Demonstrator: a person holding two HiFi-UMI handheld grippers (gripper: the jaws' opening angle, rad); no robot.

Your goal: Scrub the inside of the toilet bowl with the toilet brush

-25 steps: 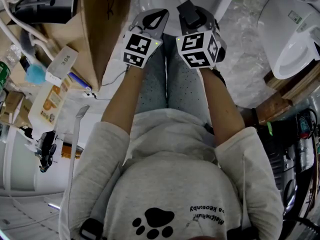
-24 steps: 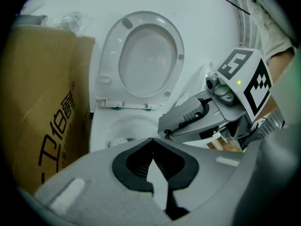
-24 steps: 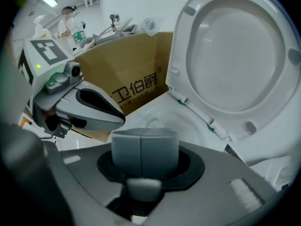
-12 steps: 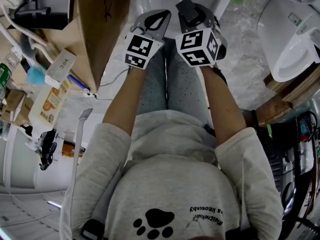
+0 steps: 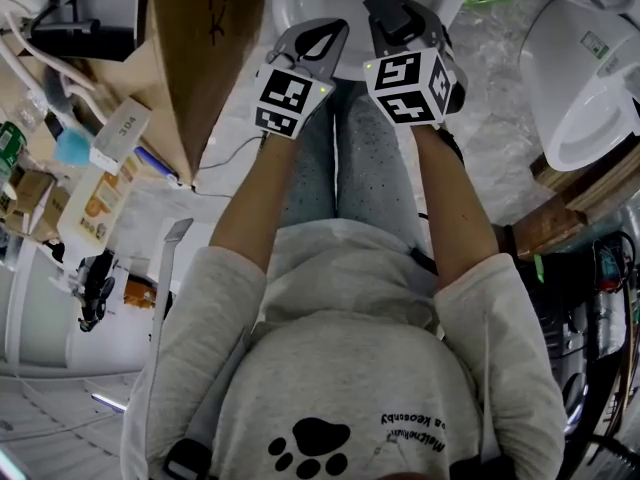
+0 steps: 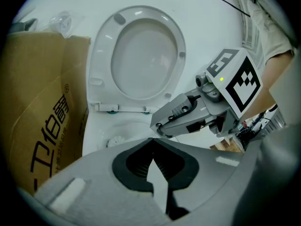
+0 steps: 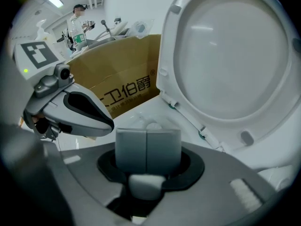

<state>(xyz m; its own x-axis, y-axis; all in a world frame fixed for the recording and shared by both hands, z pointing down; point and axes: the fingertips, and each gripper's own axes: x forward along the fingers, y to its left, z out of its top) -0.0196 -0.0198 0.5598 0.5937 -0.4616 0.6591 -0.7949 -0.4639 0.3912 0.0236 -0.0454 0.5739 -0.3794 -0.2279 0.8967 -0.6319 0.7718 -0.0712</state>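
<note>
upper left of the head view: a brown cardboard box stands upright. bottles and cartons lie in a clutter further left.

top centre of that view: the left gripper and the right gripper are held side by side, close but not touching, above the person's grey trousers.

left gripper view: its jaws meet at the tips with nothing between them. the toilet bowl lies at mid-frame just beyond those tips, open. the raised seat stands upright above it. the box is just beside the bowl on the left of the frame. a small pale round object sits low in the bowl. whether it is the brush cannot be told.

right gripper view: its two grey pads are pressed flat together and hold nothing. the bowl is ahead of them, with the raised seat filling the upper right.

upper right of the head view: a second white toilet stands on wooden boards, well apart from both grippers.
</note>
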